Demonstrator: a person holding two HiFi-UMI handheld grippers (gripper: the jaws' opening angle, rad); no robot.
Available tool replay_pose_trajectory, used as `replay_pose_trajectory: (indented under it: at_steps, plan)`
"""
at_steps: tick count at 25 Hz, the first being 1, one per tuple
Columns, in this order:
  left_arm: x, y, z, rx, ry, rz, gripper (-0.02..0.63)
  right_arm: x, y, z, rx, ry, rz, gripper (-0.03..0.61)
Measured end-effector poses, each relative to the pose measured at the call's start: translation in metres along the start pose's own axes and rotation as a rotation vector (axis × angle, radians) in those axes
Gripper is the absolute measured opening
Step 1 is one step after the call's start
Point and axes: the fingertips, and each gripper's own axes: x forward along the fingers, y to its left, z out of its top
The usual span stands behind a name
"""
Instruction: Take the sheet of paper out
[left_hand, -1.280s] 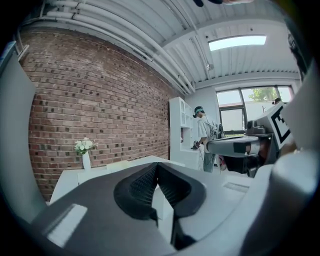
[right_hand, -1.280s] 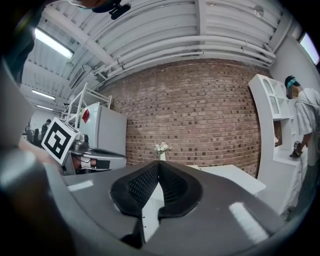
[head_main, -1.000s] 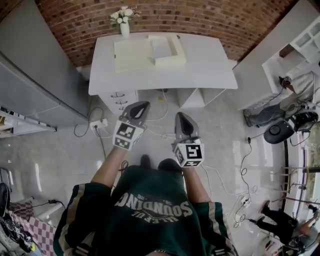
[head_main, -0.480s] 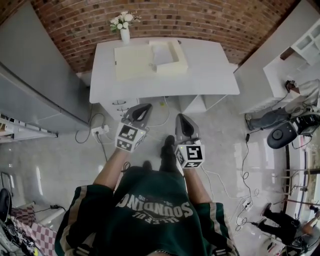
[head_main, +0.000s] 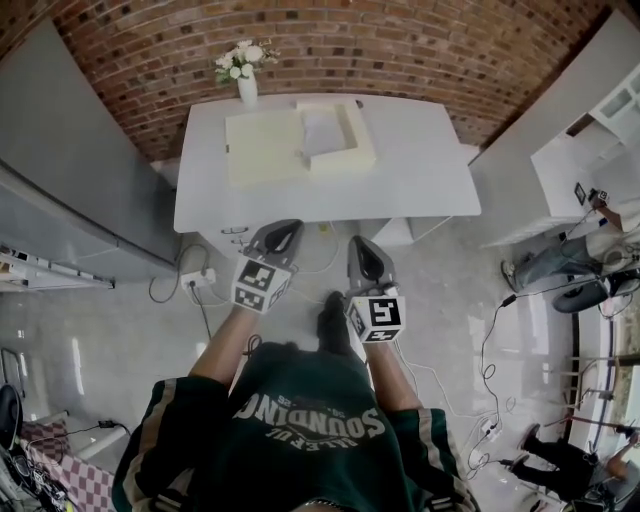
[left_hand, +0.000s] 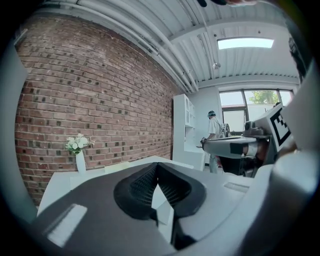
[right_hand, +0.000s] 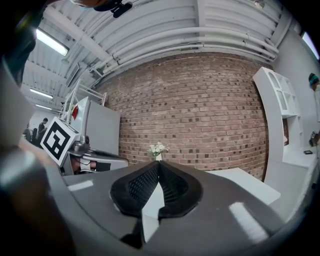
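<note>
On the white table (head_main: 420, 170) lies an open cream box (head_main: 345, 135) with a white sheet of paper (head_main: 322, 128) inside; its flat lid (head_main: 262, 148) rests to the left. My left gripper (head_main: 283, 227) and right gripper (head_main: 358, 244) are held side by side in front of the table's near edge, short of the box. Both are shut with nothing between the jaws. In the left gripper view the pads meet at the left gripper (left_hand: 157, 166); in the right gripper view the same shows at the right gripper (right_hand: 158, 164).
A white vase of flowers (head_main: 244, 66) stands at the table's back edge against the brick wall. A grey cabinet (head_main: 70, 170) flanks the left, white shelving (head_main: 590, 150) the right. Cables (head_main: 490, 330) trail on the floor. A drawer unit (head_main: 245, 210) sits under the table.
The person has stepped toward the table. Both grippers have moved forward together, still shut, and the table edge is now just ahead of them.
</note>
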Motion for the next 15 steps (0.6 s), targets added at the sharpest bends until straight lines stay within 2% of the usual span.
replay_pose_trajectory:
  at_steps: [15]
  plan:
    - [0.127, 0.041, 0.030, -0.027, 0.035, 0.078, 0.011, 0.099, -0.112, 0.027, -0.002, 0.010, 0.085, -0.011]
